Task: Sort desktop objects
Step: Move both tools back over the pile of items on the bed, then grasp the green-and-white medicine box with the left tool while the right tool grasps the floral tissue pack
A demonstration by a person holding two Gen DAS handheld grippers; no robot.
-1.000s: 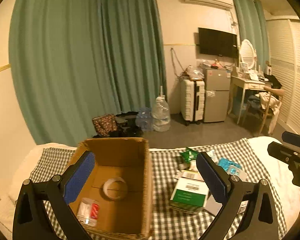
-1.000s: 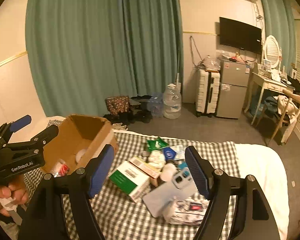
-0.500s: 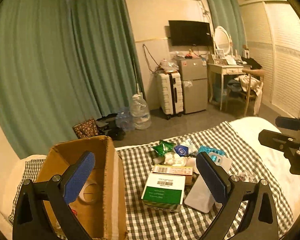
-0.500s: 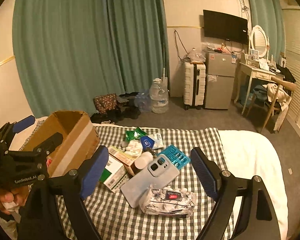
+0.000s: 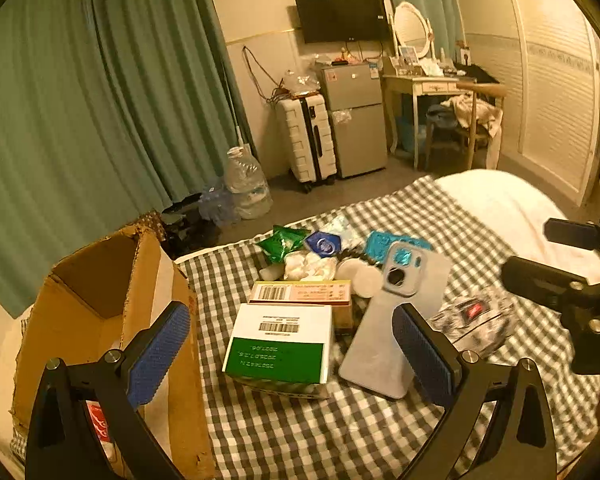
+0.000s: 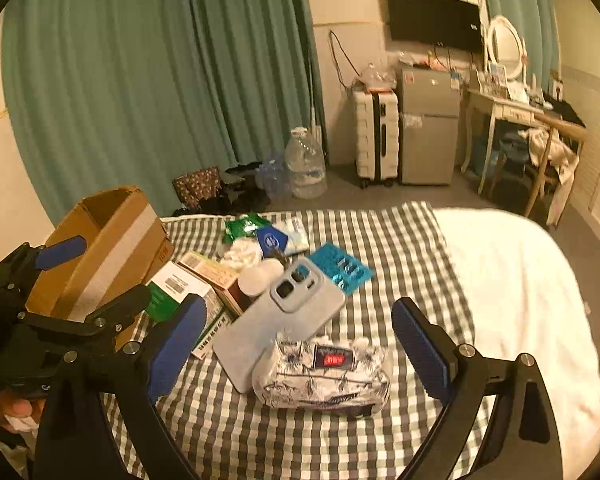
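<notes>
Right gripper [image 6: 296, 348]: jaws have just been opening and stand wide, holding nothing; the tissue pack sits low in the gap between them, untouched.
Left gripper [image 5: 292, 360]: spread wide and empty, framing the green-and-white box [image 5: 280, 348] at lower centre.
Tissue pack [image 6: 324, 376]: lower centre of the right view, leaning against the phone's near end; probably light, soft and crinkly, so it would squash. Best pinched across its short sides.
Phone [image 6: 280, 320]: grey-cased, flat, centre frame; likely stiff, heavier and slippery. Take it by the long edges.
Cardboard box [image 5: 112, 320]: open-topped, left of frame, presumably the sorting bin.
Surface: checked cloth [image 6: 380, 240] over a soft white bed [image 6: 520, 280], so things may sink or tip.
Room: green curtains [image 6: 140, 80] behind, suitcase [image 6: 376, 136] and small fridge [image 6: 428, 128] upper right.
</notes>
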